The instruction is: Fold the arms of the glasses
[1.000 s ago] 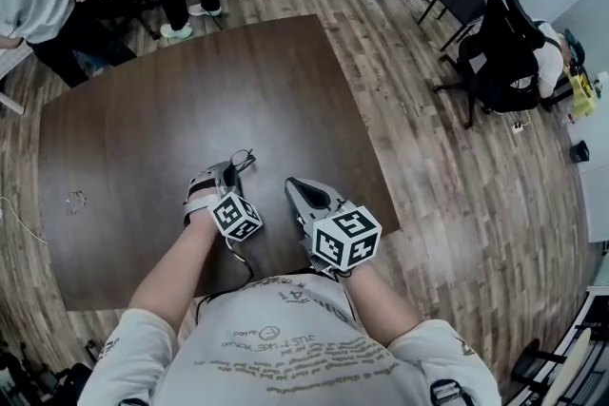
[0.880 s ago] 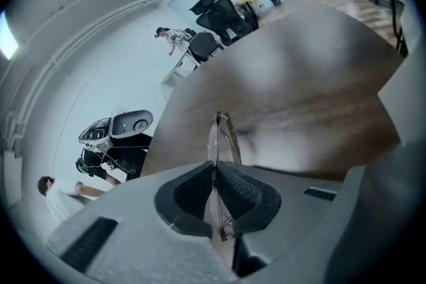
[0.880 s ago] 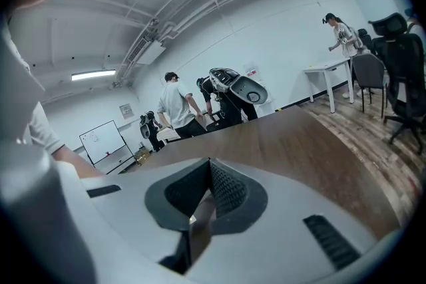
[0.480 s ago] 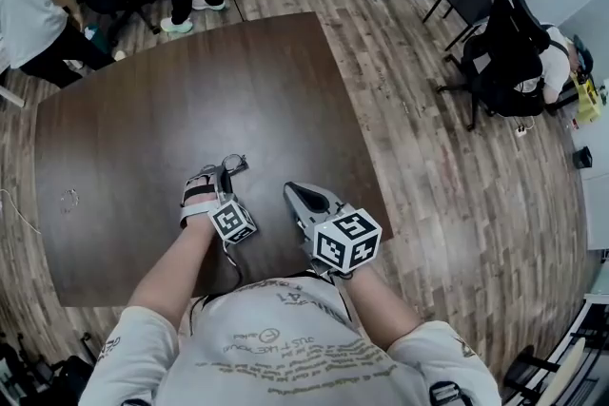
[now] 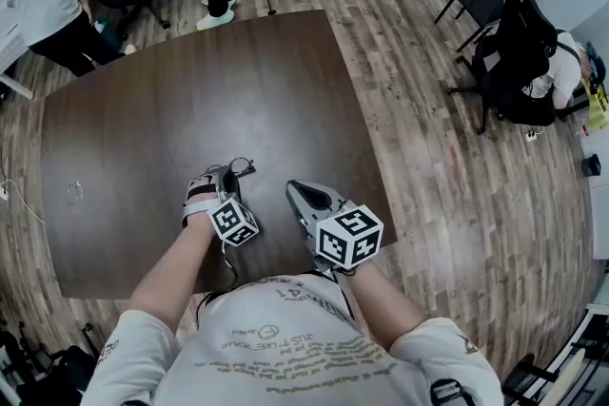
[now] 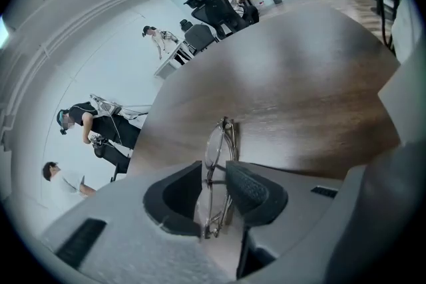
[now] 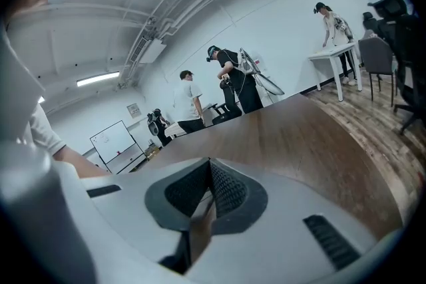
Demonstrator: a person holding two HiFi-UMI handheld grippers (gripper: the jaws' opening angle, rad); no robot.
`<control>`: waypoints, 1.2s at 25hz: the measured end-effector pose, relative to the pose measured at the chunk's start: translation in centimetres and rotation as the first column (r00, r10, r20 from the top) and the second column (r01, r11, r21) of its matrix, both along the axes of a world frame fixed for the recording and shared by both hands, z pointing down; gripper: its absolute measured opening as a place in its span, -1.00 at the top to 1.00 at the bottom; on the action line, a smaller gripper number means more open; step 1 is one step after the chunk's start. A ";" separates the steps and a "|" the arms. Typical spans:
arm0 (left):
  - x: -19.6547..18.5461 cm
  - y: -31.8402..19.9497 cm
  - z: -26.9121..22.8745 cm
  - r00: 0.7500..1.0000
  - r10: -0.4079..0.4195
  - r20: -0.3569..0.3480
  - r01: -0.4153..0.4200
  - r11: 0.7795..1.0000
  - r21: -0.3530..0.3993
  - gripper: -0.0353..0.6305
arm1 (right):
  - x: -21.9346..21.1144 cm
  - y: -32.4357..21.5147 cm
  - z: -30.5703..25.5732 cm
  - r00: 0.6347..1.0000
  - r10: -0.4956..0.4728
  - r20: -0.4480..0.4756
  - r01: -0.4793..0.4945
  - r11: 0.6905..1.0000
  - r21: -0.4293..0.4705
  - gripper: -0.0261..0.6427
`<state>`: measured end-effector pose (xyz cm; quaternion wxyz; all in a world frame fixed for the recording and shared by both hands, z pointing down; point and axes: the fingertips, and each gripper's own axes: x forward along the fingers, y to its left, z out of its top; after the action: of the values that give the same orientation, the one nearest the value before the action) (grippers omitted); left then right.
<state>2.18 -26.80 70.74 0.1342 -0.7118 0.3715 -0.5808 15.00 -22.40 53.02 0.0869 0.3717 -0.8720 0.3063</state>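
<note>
Left gripper (image 6: 214, 173) first: its jaws are clamped on the glasses (image 6: 217, 146), pads pinching the thin metal frame near its middle. One lens sticks out past the tips at 12 o'clock and the rest tucks back between the pads. From this edge-on angle the frame looks flat and slim, so I'd judge the arms are lying in against the front, though the head view is too small to confirm it.

Over to the right gripper (image 7: 210, 175): jaws pressed together, nothing between the pads, and it sits at 3 o'clock of the left one, apart from the glasses.

What's changed? Not much in the grip. The left jaws stay on the frame and the right jaws stay closed. Both hands have eased a little lower toward the dark wooden table (image 5: 190, 90), and the glasses ride a shade closer to its top. They are still in the air above the near part of the table, at 12 o'clock of the left hand's marker cube.

For the task, that reads to me like the tail end. With no second grip on an arm, no folding looks under way, and setting the pair down seems the likely next call.

Further out, people stand by chairs at 11 o'clock and a figure sits at 2 o'clock.
</note>
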 end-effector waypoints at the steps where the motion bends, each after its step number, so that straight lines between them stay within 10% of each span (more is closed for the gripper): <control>1: 0.0 0.1 -0.2 1.000 -0.005 -0.012 0.005 1.000 -0.005 0.52 | -0.2 -0.1 0.0 1.000 -0.004 0.000 0.004 1.000 0.000 0.88; 7: -0.6 0.9 -2.5 0.983 -0.080 -0.163 0.080 0.997 -0.003 0.53 | -1.6 -0.2 -0.4 1.000 -0.018 -0.005 0.018 1.000 0.019 0.88; 9: -0.9 1.1 -4.3 0.951 -0.140 -0.275 0.142 0.990 -0.014 0.83 | -2.1 -0.4 -0.6 1.000 -0.017 -0.014 0.017 0.999 0.031 0.88; 12: -1.3 2.0 -7.4 0.854 -0.235 -0.465 0.231 0.971 -0.067 0.85 | -3.0 -0.3 -0.8 0.999 -0.007 -0.036 0.009 0.998 0.054 0.88; 16: -2.6 2.8 -13.0 0.662 -0.308 -0.683 0.331 0.938 -0.102 0.85 | -5.2 0.0 -2.0 0.997 0.009 -0.075 0.001 0.992 0.130 0.88; 21: -6.3 3.1 -20.5 0.475 -0.272 -0.837 0.426 0.903 -0.052 0.85 | -8.8 -0.7 -4.5 0.995 0.051 -0.089 -0.029 0.973 0.231 0.89; 25: -9.5 5.6 -25.1 0.397 -0.253 -0.882 0.500 0.865 -0.023 0.85 | -11.1 -0.3 -7.4 0.994 0.094 -0.058 -0.074 0.954 0.289 0.89; 30: -13.2 8.2 -27.8 0.372 -0.230 -0.899 0.538 0.843 0.007 0.85 | -14.8 0.5 -10.3 0.995 0.095 -0.015 -0.085 0.938 0.336 0.89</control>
<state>-11.05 -18.57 42.90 -0.1088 -0.7670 0.6264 -0.0866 0.24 -21.91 42.76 0.0220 0.4253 -0.8920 0.1514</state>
